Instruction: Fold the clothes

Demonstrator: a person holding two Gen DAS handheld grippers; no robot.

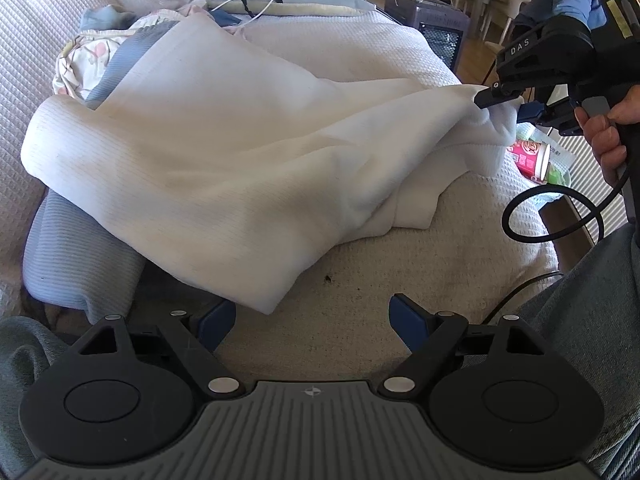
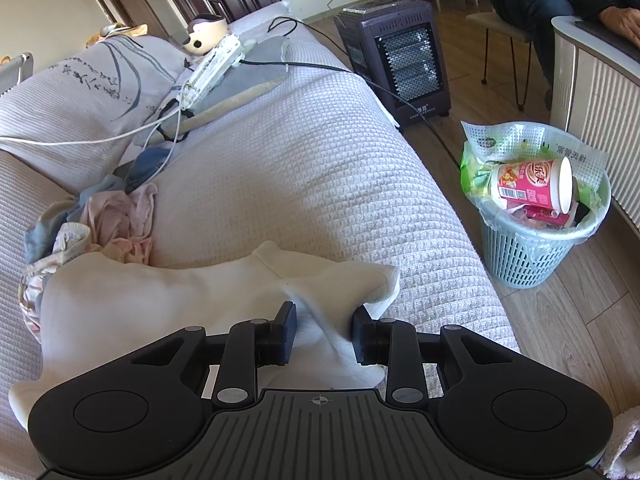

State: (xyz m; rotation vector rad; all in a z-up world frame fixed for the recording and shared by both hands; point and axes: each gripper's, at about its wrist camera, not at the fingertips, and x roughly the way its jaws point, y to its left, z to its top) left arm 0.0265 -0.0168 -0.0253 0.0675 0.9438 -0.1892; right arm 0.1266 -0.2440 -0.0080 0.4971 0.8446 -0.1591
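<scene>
**Right tongs pinch the white garment; left tongs stand spread and empty**

The cream-white knitted garment (image 1: 224, 152) lies in a loose heap on the waffle-textured pale sofa cover (image 2: 304, 168). The right tongs (image 2: 324, 334) are clamped on a bunched edge of it, the cloth squeezed between the two black pads and lifted into a ridge. In the left wrist view the same right tongs (image 1: 490, 98) hold that corner raised at the garment's far right end. The left tongs (image 1: 312, 320) are spread wide with nothing between the blue-tipped fingers (image 1: 218, 320); the garment's nearest fold hangs just ahead of the left finger, whether touching it I cannot tell.

A pale blue slatted plastic waste basket (image 2: 520, 256), lined with a clear bag, stands on the wooden floor beside the sofa; a pink paper cup (image 2: 532, 186) lies on its side on top of the rubbish.

Behind the garment sits a crumpled pile of pink, blue and floral clothes (image 2: 112, 220). Farther back lie a white power strip (image 2: 212, 68) with cables and a dark purple electric heater (image 2: 400, 56).
</scene>
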